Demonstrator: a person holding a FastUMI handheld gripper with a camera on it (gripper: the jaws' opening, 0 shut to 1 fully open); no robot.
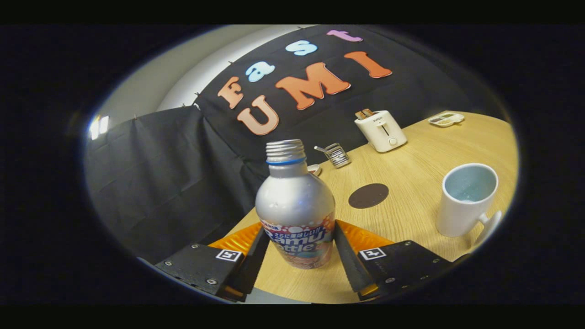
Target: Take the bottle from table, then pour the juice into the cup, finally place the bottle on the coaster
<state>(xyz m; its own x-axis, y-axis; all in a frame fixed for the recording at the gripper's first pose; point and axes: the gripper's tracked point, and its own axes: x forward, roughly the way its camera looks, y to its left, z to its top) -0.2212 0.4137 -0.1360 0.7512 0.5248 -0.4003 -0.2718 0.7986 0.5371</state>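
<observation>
While both fingers of the gripper (297,246) press against the lower sides of the aluminium bottle (295,205), the bottle stands upright between them with its cap off and threaded neck exposed, a low grip that probably leaves the mouth free for pouring. Whether its base rests on the wooden table (411,155) or is just clear of it cannot be told. Beyond the fingers lies the dark round coaster (368,195); well to its right stands the white cup (466,198). Farther back sit a toaster (380,130), a wire rack (337,155) and a small tray (446,119), none obstructing the path to the cup.
</observation>
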